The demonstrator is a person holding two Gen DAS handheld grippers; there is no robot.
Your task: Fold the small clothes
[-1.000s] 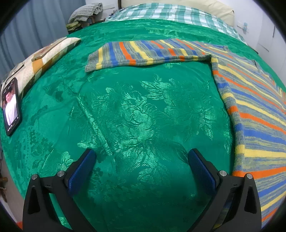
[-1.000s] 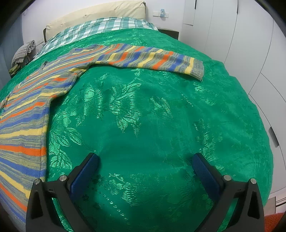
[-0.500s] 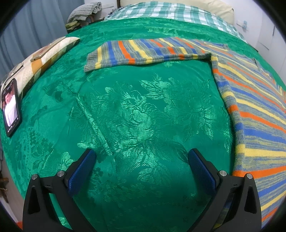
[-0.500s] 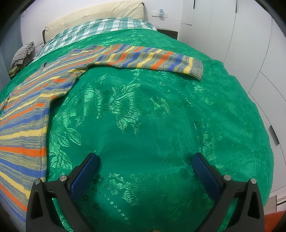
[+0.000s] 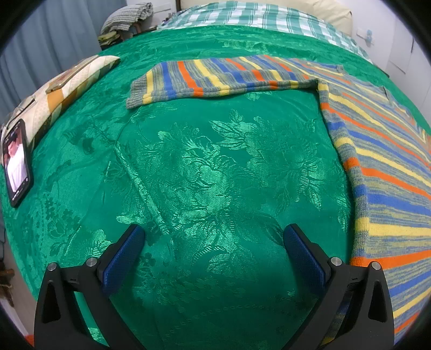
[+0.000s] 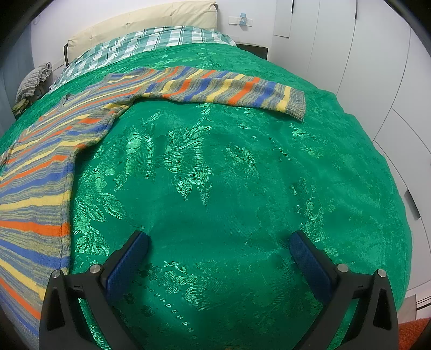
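Here's the striped sweater (image 5: 382, 150), spread flat on the green bedspread (image 5: 210, 175) with both sleeves stretched straight out to the sides. From the left wrist view, the left sleeve (image 5: 215, 78) runs across the top, its grey cuff pointing toward the patterned cushion (image 5: 70, 86) at the bed's edge, and the body of the garment fills the right side.

The left gripper (image 5: 214, 242) hangs over bare bedspread just beside the sweater's hem, jaws wide apart, blue pads (image 5: 126, 250) holding nothing. Compared with a second ago, the sleeve sits a touch lower in this view and the gripper has crept slightly toward it, though the shift is small.

Over on the other side, the right gripper (image 6: 218, 247) is also spread wide and empty above plain green cloth. The right sleeve (image 6: 221, 88) lies across the far side of that view, cuff out to the right, well apart from the fingers (image 6: 309, 263). Again only a slight creep forward since the earlier frames; the sweater itself has not moved.

A phone (image 5: 17, 164) lies face up with its screen lit at the left edge of the bed, near the cushion. A checked blanket (image 6: 150, 45) covers the head of the bed, and something grey, possibly a bundled towel (image 5: 126, 17), sits beyond the far corner.
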